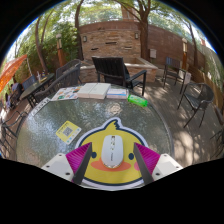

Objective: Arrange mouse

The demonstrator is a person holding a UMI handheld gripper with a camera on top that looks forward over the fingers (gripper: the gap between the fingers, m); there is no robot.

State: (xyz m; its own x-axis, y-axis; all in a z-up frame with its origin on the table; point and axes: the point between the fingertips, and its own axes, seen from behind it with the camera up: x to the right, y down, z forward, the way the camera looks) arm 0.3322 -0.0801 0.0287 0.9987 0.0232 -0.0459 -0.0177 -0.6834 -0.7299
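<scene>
Between the two fingers of my claw (112,163) I see the mouse (113,151), white, lying on a yellow mouse pad (112,160) that has the shape of a cartoon figure. Its long axis runs straight ahead along the fingers, so it points away from me. On the left side, the pink pad (79,159) stands close to the mouse, but I cannot tell if it touches; on the right side the other pad is also close. I judge the claw is partly open around the mouse, which rests on its own support.

Further left on the glass worktop (40,125) lies a small yellow card (67,131); I cannot read any writing on it. Beyond are papers (93,91) and, to the right, a green object (138,101). No brand is readable on the mouse.
</scene>
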